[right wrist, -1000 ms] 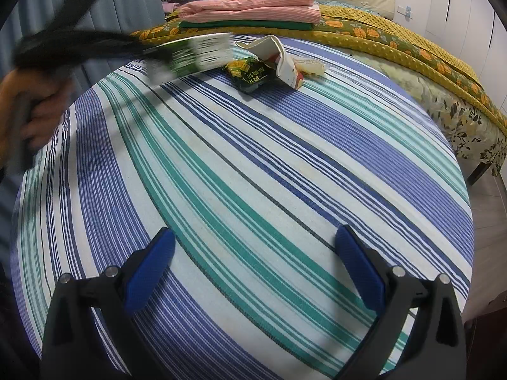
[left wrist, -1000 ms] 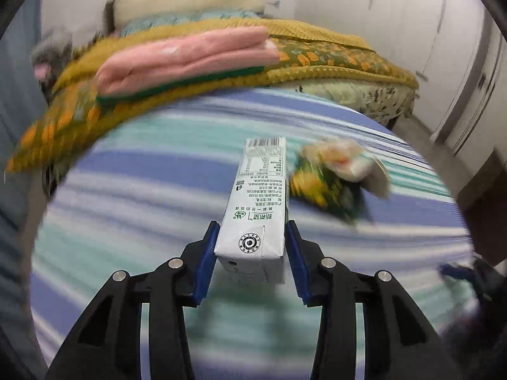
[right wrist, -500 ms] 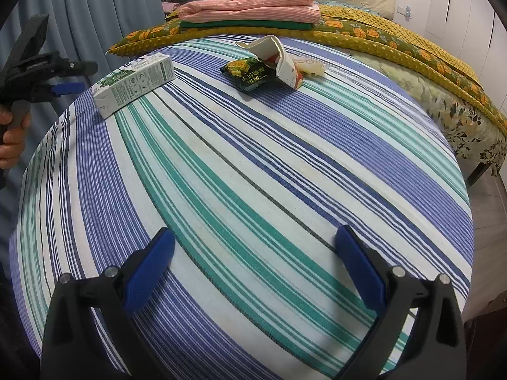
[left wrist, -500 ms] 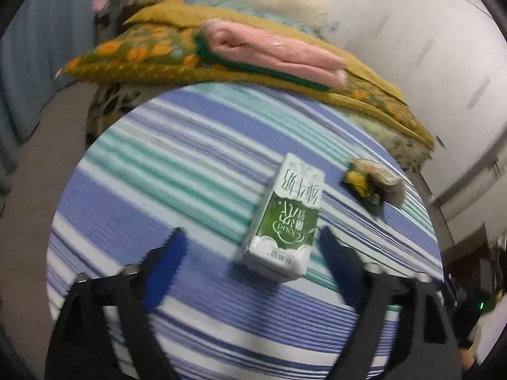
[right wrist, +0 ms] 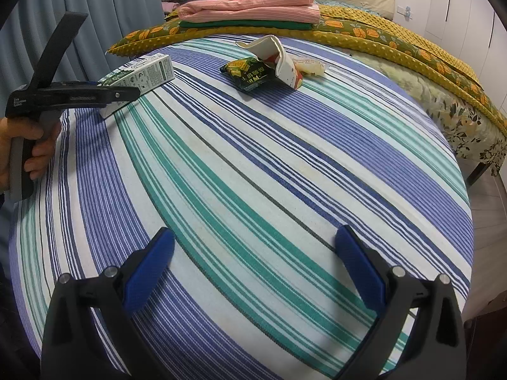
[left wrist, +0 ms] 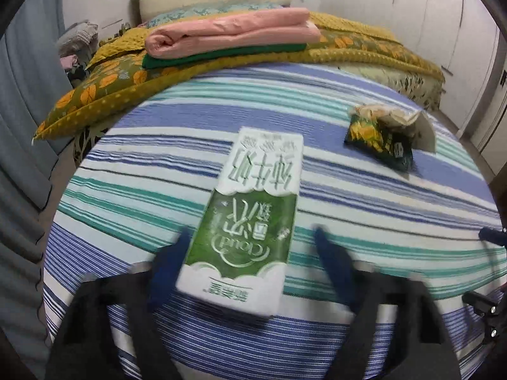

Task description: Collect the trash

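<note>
One green-and-white cardboard milk carton (left wrist: 250, 221), printed "Cloud", lies on the striped tabletop (right wrist: 269, 190) between the left gripper (left wrist: 250, 269) jaws, which have just been closing, not yet pressing it; right gripper (right wrist: 253, 266) jaws spread, empty.

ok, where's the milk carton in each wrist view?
Left wrist: milk carton lies flat, centre to lower centre, its near end between the left gripper fingers.
Right wrist: the carton sits upper left on the striped tablecloth, partly behind the left gripper.
Shared landmark: green snack packet, right of the carton in both.
</note>
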Motion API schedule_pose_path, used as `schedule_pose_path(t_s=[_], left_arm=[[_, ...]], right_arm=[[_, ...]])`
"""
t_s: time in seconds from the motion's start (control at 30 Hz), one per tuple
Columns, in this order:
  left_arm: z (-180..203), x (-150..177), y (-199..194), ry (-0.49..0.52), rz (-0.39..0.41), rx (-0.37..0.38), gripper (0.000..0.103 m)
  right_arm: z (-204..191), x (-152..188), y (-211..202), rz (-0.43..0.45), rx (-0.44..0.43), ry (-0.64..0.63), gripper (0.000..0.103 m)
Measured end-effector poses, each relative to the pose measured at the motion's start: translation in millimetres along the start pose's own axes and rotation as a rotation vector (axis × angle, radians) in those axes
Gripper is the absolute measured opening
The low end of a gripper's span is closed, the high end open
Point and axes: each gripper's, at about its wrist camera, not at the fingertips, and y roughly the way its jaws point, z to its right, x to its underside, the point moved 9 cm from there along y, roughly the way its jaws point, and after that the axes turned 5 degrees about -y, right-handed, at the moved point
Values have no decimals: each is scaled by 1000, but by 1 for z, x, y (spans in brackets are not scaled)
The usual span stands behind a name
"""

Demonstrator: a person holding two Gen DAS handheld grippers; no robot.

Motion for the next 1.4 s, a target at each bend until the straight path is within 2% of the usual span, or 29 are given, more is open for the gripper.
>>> schedule_pose_path(t_s=[0.07,0.2,0.3,0.4,0.47,0.53,0.73,0.83,0.9,0.97,1.07,1.17,1.3,1.33,1.37,1.4], left_arm=[[-1,5,-4,-12,3,-11,50],[1,29,-21,-86,-15,-23,50],[11,48,-34,-101,-20,-12,52],[17,59,-39,-92,-13,-24,78],[18,63,-38,-80,-5,-33,82],[15,64,-37,-72,1,-64,91],[11,63,-33,-90,-13,-63,98],[11,63,-33,-90,-14,-63,98],[10,63,-33,-91,-14,-61,98],[10,63,-33,-92,-15,-58,98],[10,63,-33,-93,-15,-58,98],[10,63,-33,-93,-15,-58,98],[10,63,-33,-93,-15,-57,98],[10,63,-33,-93,-15,-57,98],[10,63,-33,-93,-15,-57,98],[10,63,-33,-93,-15,-57,98]], right_arm=[[0,0,0,0,0,0,98],[0,0,0,0,0,0,98],[0,0,0,0,1,0,98],[0,0,0,0,1,0,98],[0,0,0,0,0,0,98],[1,0,0,0,-1,1,98],[3,-2,-1,2,-8,9,98],[13,-25,-9,42,-19,55,98],[23,-55,-12,66,-52,111,98],[33,-89,-14,96,-113,210,98],[61,-137,-4,108,-142,409,98],[77,-160,36,-29,-175,565,98],[77,-154,74,-172,-199,644,97],[75,-149,79,-200,-217,658,94],[74,-145,82,-213,-236,676,64],[77,-141,80,-209,-229,689,55]])
